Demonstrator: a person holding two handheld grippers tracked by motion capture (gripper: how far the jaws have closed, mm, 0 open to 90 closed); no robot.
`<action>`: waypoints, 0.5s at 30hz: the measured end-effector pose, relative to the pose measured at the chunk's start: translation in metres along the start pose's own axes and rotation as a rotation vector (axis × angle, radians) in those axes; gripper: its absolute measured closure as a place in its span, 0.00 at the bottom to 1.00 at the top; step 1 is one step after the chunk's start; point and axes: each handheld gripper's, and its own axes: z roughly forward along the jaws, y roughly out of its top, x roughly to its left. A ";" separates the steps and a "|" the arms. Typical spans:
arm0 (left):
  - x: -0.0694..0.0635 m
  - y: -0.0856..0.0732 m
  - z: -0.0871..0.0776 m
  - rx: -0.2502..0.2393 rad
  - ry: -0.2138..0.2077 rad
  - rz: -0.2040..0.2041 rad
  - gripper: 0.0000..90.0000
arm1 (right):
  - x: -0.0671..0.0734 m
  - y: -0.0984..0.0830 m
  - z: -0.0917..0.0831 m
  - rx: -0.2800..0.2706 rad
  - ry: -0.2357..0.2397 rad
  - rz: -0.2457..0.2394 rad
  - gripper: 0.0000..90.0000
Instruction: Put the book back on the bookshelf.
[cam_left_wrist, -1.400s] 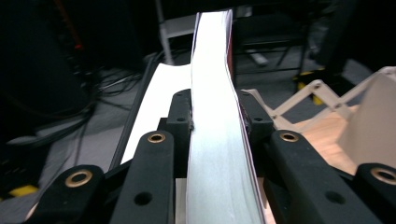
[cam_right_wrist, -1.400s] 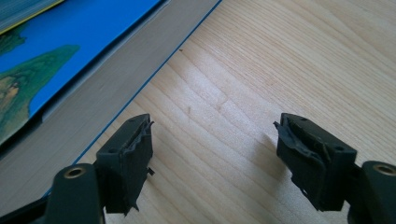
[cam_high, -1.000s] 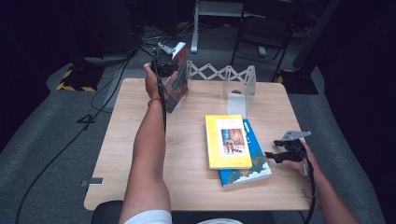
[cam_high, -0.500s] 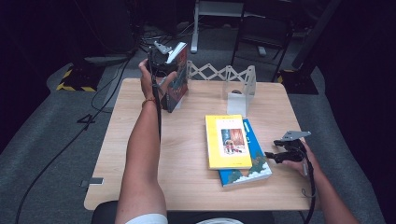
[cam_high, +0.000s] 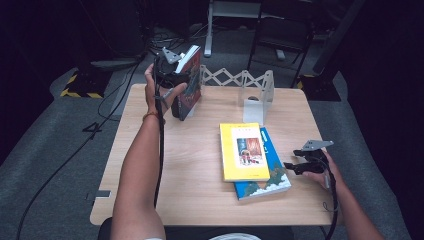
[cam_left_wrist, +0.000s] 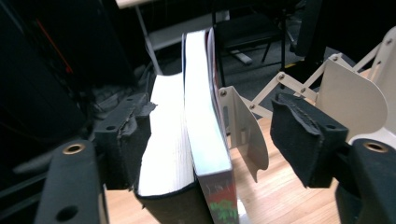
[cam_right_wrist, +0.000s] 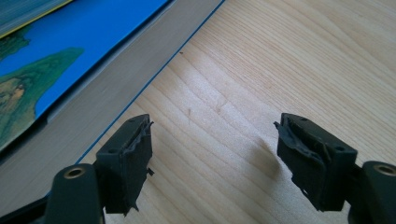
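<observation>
Two upright books (cam_high: 189, 82) stand side by side at the table's back left, against the end plate of a white folding rack (cam_high: 250, 85). My left gripper (cam_high: 172, 75) is at their top edge, and its jaws have just been opening. In the left gripper view both books (cam_left_wrist: 196, 130) sit between the jaws of the left gripper (cam_left_wrist: 217, 135); the left pad lies against the white pages and the right pad stands well apart. My right gripper (cam_high: 295, 167) rests low at the right, open, with nothing in it. The right gripper (cam_right_wrist: 215, 154) hovers over bare wood beside the blue book (cam_right_wrist: 93, 42).
A yellow book (cam_high: 243, 150) lies on top of the blue book (cam_high: 267, 180) at the table's middle right. The rack's white plates (cam_left_wrist: 350, 93) stretch along the back edge. Cables and chair legs crowd the dark floor behind the table (cam_high: 200, 190).
The left gripper's jaws have spread apart from the upright books, and the hand has shifted a little up and to the left. The books stay standing. The right hand has not moved.
</observation>
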 end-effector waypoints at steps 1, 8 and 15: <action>0.000 0.000 -0.004 -0.011 -0.009 -0.006 0.31 | 0.000 0.000 0.000 -0.002 -0.003 0.002 0.30; -0.007 -0.006 -0.034 -0.042 -0.066 0.044 0.29 | 0.000 0.000 -0.001 -0.009 -0.007 0.008 0.30; -0.012 -0.022 -0.049 -0.024 -0.105 0.071 0.27 | 0.000 0.001 -0.001 -0.010 -0.007 0.005 0.30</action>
